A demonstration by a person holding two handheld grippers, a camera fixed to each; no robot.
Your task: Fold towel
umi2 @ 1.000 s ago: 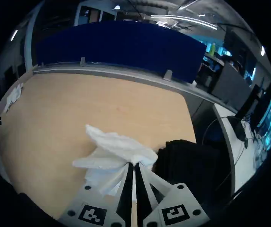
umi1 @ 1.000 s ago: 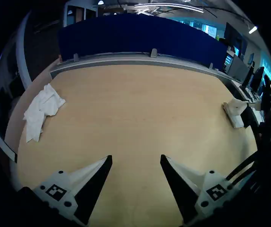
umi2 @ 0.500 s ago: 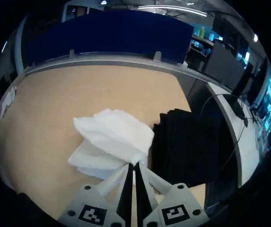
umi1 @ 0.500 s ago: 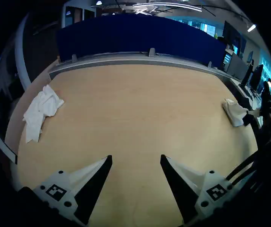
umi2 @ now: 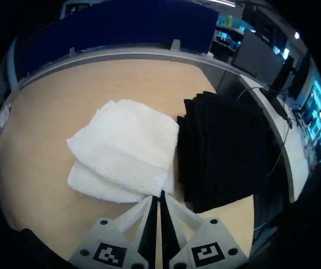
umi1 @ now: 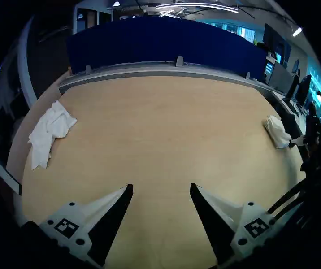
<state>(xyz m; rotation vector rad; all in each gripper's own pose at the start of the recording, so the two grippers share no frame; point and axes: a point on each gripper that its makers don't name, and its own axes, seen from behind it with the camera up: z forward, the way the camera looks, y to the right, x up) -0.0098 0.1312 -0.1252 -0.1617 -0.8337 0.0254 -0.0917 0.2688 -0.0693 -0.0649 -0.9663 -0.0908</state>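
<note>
Towel, fluffy white folded square, pinched by right tongs; left tongs wide.

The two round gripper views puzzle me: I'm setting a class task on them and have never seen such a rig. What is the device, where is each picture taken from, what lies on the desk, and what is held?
A person holds a two-finger gripper in each hand. A wide-angle camera rides on each one and looks forward along its fingers. The left gripper view shows the left gripper open, holding nothing, over a wooden desk. A crumpled white towel lies near the desk's left edge in that view. The right gripper view shows the right gripper shut, seemingly pinching the near corner of a folded white towel. That towel lies flat on the desk beside a black stack, probably cloth.
</note>
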